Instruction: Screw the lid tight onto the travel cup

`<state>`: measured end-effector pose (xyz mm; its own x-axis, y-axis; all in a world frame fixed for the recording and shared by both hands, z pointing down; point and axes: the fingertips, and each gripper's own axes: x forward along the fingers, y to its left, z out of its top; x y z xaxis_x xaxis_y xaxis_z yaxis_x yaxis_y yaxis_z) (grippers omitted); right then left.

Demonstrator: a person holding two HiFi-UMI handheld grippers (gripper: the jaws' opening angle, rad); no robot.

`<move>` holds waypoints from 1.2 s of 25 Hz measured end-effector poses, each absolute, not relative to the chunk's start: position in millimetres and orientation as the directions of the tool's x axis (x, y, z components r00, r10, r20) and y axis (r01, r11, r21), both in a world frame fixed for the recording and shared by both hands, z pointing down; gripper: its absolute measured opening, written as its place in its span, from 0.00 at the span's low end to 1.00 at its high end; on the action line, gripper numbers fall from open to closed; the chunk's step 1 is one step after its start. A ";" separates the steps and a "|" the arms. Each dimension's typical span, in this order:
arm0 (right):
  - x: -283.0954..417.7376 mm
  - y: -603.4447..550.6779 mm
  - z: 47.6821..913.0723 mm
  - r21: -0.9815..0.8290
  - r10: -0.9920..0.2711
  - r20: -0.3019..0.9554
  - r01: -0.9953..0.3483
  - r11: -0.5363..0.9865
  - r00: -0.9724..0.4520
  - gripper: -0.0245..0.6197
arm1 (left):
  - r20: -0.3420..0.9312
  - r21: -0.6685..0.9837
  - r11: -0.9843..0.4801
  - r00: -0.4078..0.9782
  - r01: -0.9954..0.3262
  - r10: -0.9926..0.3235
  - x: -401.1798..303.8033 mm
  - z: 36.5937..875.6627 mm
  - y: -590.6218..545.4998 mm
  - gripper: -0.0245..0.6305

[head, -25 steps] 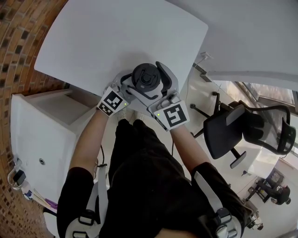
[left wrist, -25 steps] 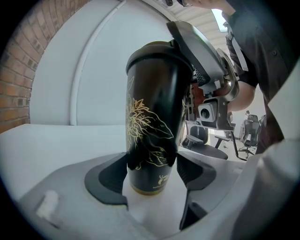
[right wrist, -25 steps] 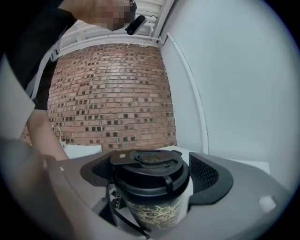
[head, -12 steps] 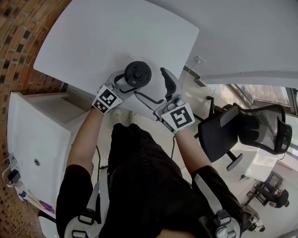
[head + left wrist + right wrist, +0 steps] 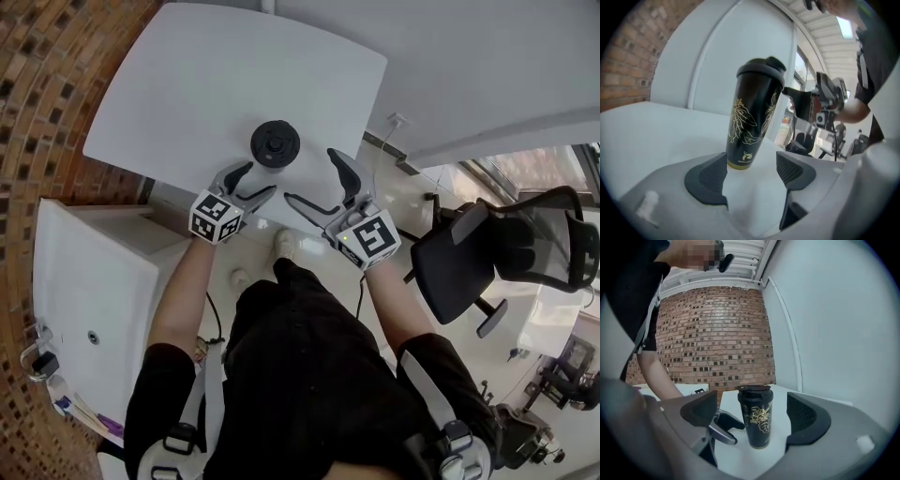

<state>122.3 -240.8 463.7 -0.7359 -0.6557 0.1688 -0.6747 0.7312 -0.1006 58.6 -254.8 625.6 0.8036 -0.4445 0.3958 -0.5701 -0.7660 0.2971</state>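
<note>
- We find the travel cup standing upright on the white table, near the edge closest to the person.
- The lid sits on top of the cup. We cannot tell whether it is screwed tight.
- The left gripper is positioned just short of the cup, on its left side. Its jaws stand wide apart with nothing between the pads. In the left gripper view, the cup base shows beyond the pads and clear of both.
- The right gripper is positioned just short of the cup, on its right side. Its jaws also stand wide apart and hold nothing. In the right gripper view, the cup stands ahead of the pads, untouched, with one jaw of the left gripper beside it.
- We see neither gripper in contact with the cup or the lid.
- A brick wall runs along the left of the table.
</note>
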 end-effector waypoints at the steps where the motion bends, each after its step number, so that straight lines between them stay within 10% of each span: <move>1: 121.1 -236.7 463.2 -0.100 -0.657 0.172 -0.677 0.730 -0.734 0.75 | 0.372 0.338 -0.742 0.807 -0.578 -0.459 56.2 620.1 -248.6 0.54; 3: 117.0 -227.8 459.7 -0.104 -0.661 0.169 -0.680 0.726 -0.731 0.74 | 0.342 0.357 -0.716 0.797 -0.600 -0.498 48.3 605.4 -237.0 0.52; 5: 109.6 -216.6 453.5 -0.115 -0.672 0.151 -0.688 0.716 -0.725 0.71 | 0.326 0.318 -0.707 0.773 -0.632 -0.545 34.5 584.8 -229.4 0.08; 6: 104.7 -208.8 451.0 -0.114 -0.677 0.144 -0.692 0.713 -0.721 0.68 | 0.314 0.304 -0.705 0.766 -0.640 -0.560 27.9 573.7 -224.5 0.04; 13: 69.7 -146.6 436.3 -0.090 -0.696 0.126 -0.707 0.702 -0.707 0.48 | 0.250 0.180 -0.796 0.809 -0.578 -0.532 -1.1 502.8 -168.0 0.04; 17: 56.1 -114.3 433.4 -0.037 -0.717 0.152 -0.728 0.684 -0.681 0.04 | 0.221 0.115 -0.839 0.837 -0.532 -0.501 -16.0 475.0 -133.2 0.04; 30: 49.4 -39.4 425.0 -0.063 -0.780 0.109 -0.787 0.613 -0.616 0.04 | 0.035 0.174 -0.870 0.885 -0.462 -0.464 -28.9 427.3 -65.0 0.04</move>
<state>49.4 -39.4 425.0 -0.6163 -0.7798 0.1093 -0.7873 0.6134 -0.0627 -28.9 -65.0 427.3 0.8854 -0.4635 0.0348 -0.4621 -0.8696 0.1739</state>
